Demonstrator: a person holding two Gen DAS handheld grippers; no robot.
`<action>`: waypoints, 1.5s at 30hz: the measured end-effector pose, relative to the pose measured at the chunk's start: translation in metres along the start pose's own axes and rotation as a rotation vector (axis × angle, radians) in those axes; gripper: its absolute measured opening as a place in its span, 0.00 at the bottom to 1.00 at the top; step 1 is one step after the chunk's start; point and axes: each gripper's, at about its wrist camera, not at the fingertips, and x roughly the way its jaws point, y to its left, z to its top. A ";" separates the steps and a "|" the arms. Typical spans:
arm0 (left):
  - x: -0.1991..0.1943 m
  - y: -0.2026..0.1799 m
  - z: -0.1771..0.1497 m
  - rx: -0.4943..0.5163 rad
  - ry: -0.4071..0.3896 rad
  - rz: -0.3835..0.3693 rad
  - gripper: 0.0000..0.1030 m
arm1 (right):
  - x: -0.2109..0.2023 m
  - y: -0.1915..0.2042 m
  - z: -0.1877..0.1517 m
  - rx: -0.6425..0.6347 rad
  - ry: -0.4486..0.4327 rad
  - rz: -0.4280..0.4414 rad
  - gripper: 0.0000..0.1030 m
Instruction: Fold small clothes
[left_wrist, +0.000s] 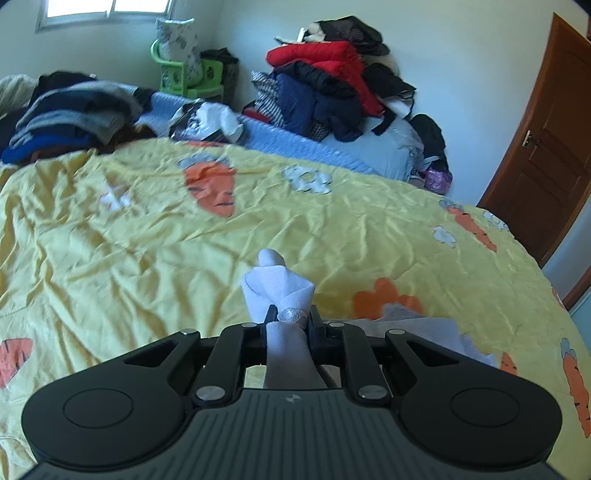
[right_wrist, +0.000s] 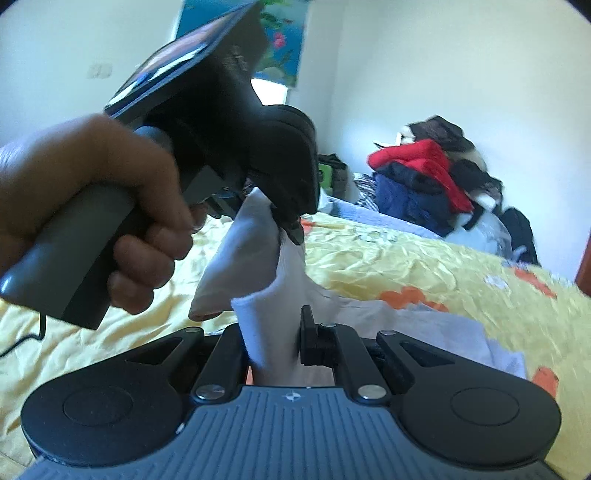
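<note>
Yellow bedding (left_wrist: 147, 236) with carrot prints covers the bed, with piled clothes (left_wrist: 328, 85) behind it. Above it, the left hand-held gripper (left_wrist: 290, 319) is clenched on a white sock (left_wrist: 275, 284); the right hand-held gripper (right_wrist: 273, 336) grasps the same sock (right_wrist: 273, 295) lower down, off the bed

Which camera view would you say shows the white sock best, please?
The right wrist view: the white sock hangs stretched between the left hand-held gripper above and the right hand-held gripper below, so most of its length shows. The left wrist view shows only a bunched end pinched in the closed left hand-held gripper.
</note>
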 end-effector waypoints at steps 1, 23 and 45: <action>0.000 -0.007 0.000 0.007 -0.005 -0.001 0.13 | -0.002 -0.007 0.000 0.021 -0.001 -0.003 0.09; 0.046 -0.127 -0.023 0.149 0.046 0.011 0.13 | -0.007 -0.125 -0.039 0.355 0.056 -0.033 0.09; 0.073 -0.174 -0.037 0.264 0.091 0.010 0.71 | 0.003 -0.180 -0.080 0.711 0.149 0.079 0.22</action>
